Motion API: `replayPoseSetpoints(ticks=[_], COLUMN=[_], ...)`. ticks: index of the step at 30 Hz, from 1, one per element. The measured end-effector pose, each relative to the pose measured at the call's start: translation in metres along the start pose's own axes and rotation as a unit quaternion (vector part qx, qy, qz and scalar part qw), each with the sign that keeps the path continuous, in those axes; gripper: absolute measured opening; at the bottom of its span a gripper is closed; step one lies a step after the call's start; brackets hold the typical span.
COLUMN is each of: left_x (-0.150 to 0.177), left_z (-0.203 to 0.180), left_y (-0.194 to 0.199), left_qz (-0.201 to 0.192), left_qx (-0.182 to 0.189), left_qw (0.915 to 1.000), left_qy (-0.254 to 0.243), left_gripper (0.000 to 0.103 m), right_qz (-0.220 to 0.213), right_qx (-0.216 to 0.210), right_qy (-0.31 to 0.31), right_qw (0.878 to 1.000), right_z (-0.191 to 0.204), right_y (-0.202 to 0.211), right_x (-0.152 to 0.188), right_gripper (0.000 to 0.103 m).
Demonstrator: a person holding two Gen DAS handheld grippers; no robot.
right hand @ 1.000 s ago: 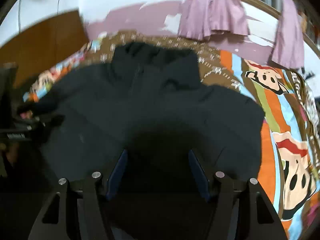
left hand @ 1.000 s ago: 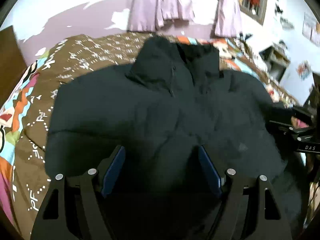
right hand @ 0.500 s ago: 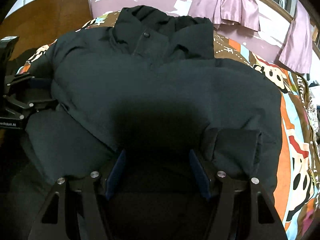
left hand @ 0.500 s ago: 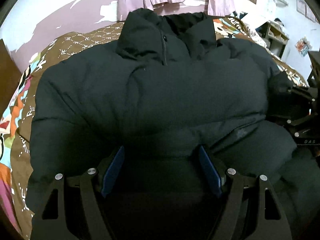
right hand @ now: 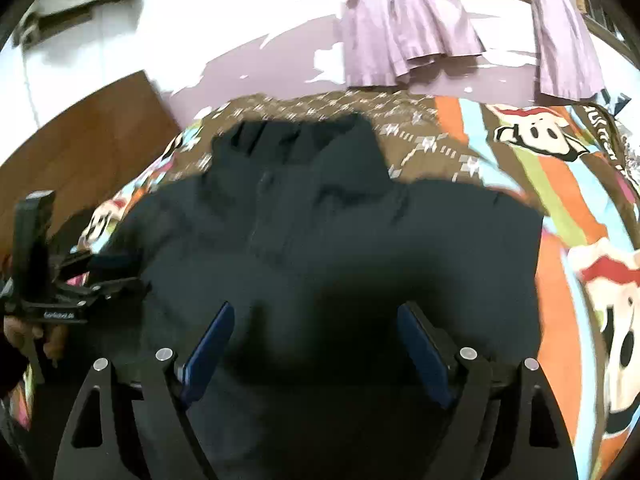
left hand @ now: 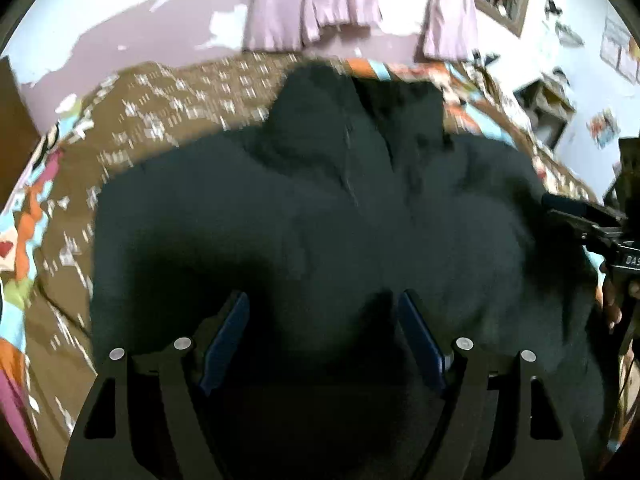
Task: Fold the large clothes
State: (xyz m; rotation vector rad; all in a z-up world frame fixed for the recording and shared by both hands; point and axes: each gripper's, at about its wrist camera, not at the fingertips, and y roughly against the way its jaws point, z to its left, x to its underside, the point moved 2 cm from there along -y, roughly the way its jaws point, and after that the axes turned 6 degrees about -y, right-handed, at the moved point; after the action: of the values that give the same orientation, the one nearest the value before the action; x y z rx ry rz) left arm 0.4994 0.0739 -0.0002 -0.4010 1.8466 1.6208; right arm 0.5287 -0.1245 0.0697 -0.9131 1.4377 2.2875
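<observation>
Fingers (right hand: 424, 356) opening above jacket (right hand: 340, 240), bedspread (right hand: 568, 216) bare alongside.

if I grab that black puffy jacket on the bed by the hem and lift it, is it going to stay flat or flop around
Probably flop. The jacket looks soft and padded, bulging in rounded folds, so lifted by one edge it should sag and drape. Its puffiness suggests it is light for its bulk but springy, so a fold may puff back open. The bedspread beneath looks loose and could drag along.
</observation>
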Motion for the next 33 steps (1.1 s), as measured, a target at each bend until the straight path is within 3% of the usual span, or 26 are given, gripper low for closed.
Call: replayPoseSetpoints(ticks=[7,10,13,15,19,22,25,26,27,28,31,33], left_x=[-0.082,-0.112,-0.137,-0.149,-0.153,-0.152,-0.157,-0.157,-0.157,-0.155,-0.146,-0.136], left_z=[0.038,0.049,0.054,0.049,0.036,0.027,0.019,0.018,0.018,0.019,0.026,0.027], left_y=[-0.002,-0.017,-0.028,-0.045,-0.068,-0.081,-0.082,-0.084,-0.086,-0.088,-0.079,-0.065], left_qz=[-0.065,-0.078,-0.075,-0.050,-0.028,-0.022,-0.030,-0.026,-0.019,-0.015,-0.024,-0.040], left_qx=[-0.071,-0.053,-0.052,-0.048,-0.058,-0.052,-0.046,-0.053,-0.062,-0.066,-0.058,-0.042], left_qw=[0.9944,0.9940,0.9945,0.9970,0.9979,0.9984,0.9984,0.9981,0.9977,0.9975,0.9979,0.9980], left_qy=[0.045,0.056,0.052,0.036,0.006,0.000,-0.016,-0.018,-0.020,-0.021,-0.013,-0.023], left_gripper=[0.071,0.071,0.071,0.071,0.069,0.067,0.035,0.030,0.015,0.007,0.006,0.005], right_qz=[-0.018,-0.019,-0.009,-0.001,0.012,0.011,0.012,0.011,0.006,-0.003,-0.026,-0.036], right_qx=[0.020,0.006,-0.003,0.008,0.054,0.067,0.078,0.084,0.079,0.055,0.005,-0.001], right_qy=[-0.053,-0.084,-0.086,-0.066,-0.039,-0.044,-0.032,-0.029,-0.035,-0.053,-0.084,-0.067], right_qw=[0.998,0.996,0.996,0.998,0.998,0.997,0.996,0.996,0.996,0.997,0.996,0.997], right_z=[-0.020,-0.029,-0.026,-0.019,-0.013,-0.012,-0.009,-0.010,-0.011,-0.014,-0.021,-0.020], right_y=[-0.041,-0.066,-0.087,-0.097,-0.115,-0.120,-0.123,-0.123,-0.120,-0.114,-0.091,-0.077], right_x=[-0.097,-0.118,-0.129,-0.132,-0.129,-0.127,-0.126,-0.125,-0.123,-0.121,-0.107,-0.095], right_gripper=[0.082,0.082,0.070,0.065,0.064,0.053,0.035,0.024,0.016,0.014,0.013,0.010])
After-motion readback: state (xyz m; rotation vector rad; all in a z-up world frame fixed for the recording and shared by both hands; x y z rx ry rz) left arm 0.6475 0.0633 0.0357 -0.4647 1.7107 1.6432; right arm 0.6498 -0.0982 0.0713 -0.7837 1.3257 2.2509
